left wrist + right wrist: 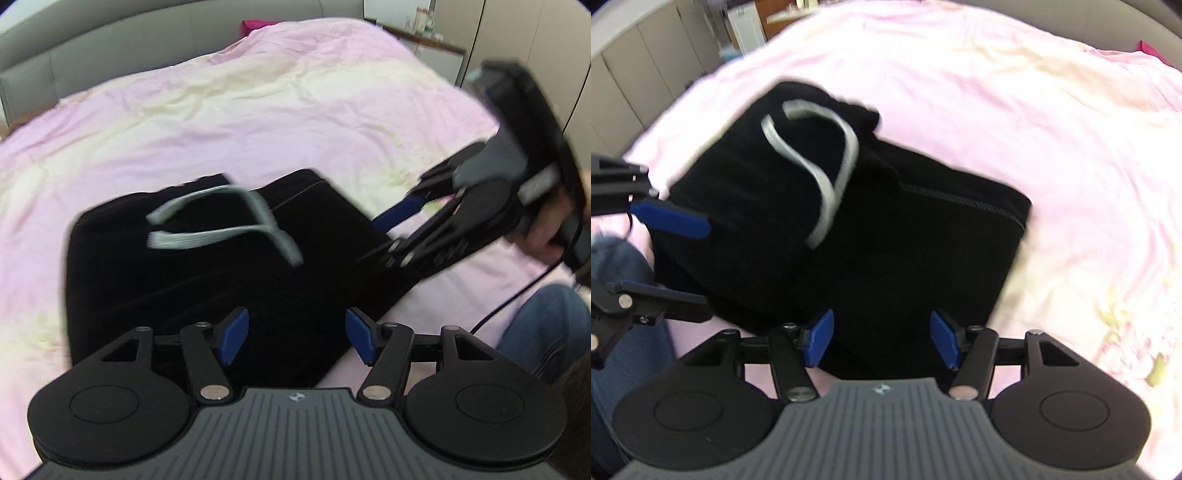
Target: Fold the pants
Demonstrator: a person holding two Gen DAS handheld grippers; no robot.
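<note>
The black pants [207, 273] lie folded into a compact block on the pink bedspread, with the grey drawstring [229, 225] loose on top. My left gripper [293, 338] is open and empty just above the near edge of the pants. My right gripper [881, 338] is open and empty over the pants' [886, 251] near edge; the drawstring [827, 166] shows there too. Each gripper appears in the other's view: the right one [399, 225] at the pants' right side, the left one [687, 258] at their left side, both with jaws apart.
The pink bedspread [258, 122] covers the bed all round the pants. A grey headboard [110, 40] runs along the far side. A nightstand [424, 40] and wardrobe doors stand at the far right. The person's jeans-clad knee [543, 328] is at the bed's near right edge.
</note>
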